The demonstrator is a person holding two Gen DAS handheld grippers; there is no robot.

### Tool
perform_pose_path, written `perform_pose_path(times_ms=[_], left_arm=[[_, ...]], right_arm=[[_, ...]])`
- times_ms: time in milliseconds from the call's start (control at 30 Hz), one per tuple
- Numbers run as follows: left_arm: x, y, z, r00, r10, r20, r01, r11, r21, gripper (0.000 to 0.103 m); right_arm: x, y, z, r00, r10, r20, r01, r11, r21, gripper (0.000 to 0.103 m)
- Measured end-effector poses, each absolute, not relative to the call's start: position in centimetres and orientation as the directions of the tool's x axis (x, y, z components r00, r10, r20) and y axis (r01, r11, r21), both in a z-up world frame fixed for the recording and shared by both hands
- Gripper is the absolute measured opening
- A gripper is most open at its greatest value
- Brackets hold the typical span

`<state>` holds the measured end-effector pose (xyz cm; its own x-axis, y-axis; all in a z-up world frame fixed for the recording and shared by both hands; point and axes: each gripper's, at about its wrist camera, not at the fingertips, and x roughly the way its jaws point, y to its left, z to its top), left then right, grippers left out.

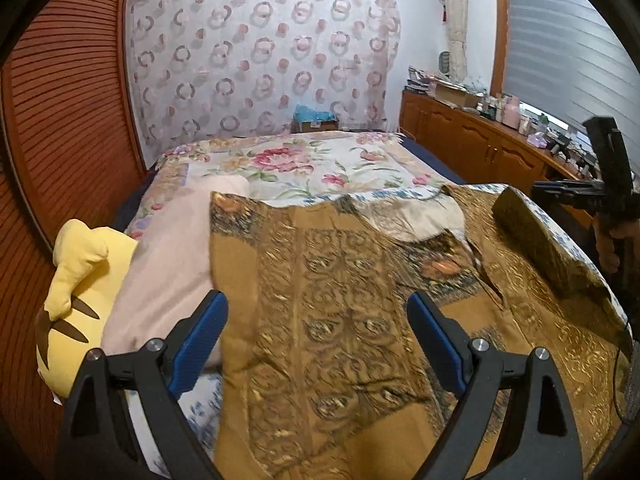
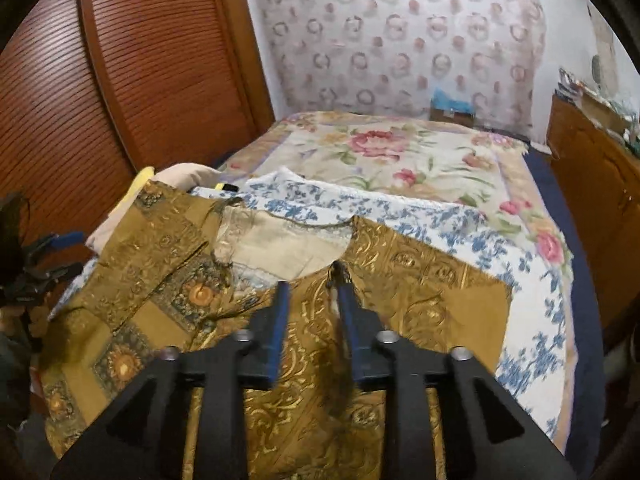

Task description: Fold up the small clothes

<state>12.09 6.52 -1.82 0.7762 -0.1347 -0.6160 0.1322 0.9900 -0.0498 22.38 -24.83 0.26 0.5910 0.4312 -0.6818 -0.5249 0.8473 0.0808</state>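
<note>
A gold-brown patterned garment (image 1: 344,320) lies spread on the bed; it also shows in the right wrist view (image 2: 404,284), with a pale inner lining at the neck (image 2: 280,244). My left gripper (image 1: 318,308) is open, its blue-padded fingers (image 1: 200,340) wide apart just above the garment's left part. My right gripper (image 2: 312,296) hovers over the garment's middle just below the neckline, fingers (image 2: 278,320) partly apart with nothing between them. The right gripper also shows at the right edge of the left wrist view (image 1: 600,184).
The bed carries a blue-flowered white sheet (image 2: 520,264) over a floral quilt (image 1: 304,164). A yellow plush toy (image 1: 76,288) and a pink pillow (image 1: 168,264) lie at the left. A wooden louvred wardrobe (image 1: 60,120) stands left, a cluttered wooden cabinet (image 1: 480,140) right.
</note>
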Motion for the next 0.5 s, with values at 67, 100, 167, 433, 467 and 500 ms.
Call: perform_pose_path(times_ms=[67,100,167,433,467,500], left_arm=[[12.8,7.1,-1.8,0.775,-0.125,-0.619,0.122,0.991,-0.047,0.092],[13.1,7.4,-1.8,0.775,-0.122,-0.62,0.12,0.992,-0.045,0.092],[13.7,7.7,-1.7,0.776,-0.113,-0.62,0.112,0.993,-0.04,0.092],[17.1,10.1,-2.0,0.759,-0.099,-0.644,0.083,0.995,-0.056,0.087],[17.6,10.5,-2.1,0.756,-0.1,-0.646,0.08,0.995,-0.06,0.087],[17.9,10.8,-2.1,0.755,-0.1,-0.648,0.076,0.995,-0.065,0.086]], right_arm=[[22.8,-25.6,-0.1,0.625,0.368,-0.688,-0.491,0.871,0.02,0.048],[23.2,-26.0,-0.4,0.629,0.348,-0.695,-0.481,0.877,0.003,0.048],[24.2,-27.3,-1.2,0.627,0.311,-0.715,-0.458,0.889,-0.015,0.048],[27.1,-30.4,-5.4,0.593,0.212,-0.777,-0.402,0.914,-0.057,0.048],[27.4,-30.5,-5.9,0.587,0.211,-0.782,-0.402,0.914,-0.055,0.048],[27.5,-30.7,-6.2,0.582,0.211,-0.785,-0.402,0.914,-0.052,0.048]])
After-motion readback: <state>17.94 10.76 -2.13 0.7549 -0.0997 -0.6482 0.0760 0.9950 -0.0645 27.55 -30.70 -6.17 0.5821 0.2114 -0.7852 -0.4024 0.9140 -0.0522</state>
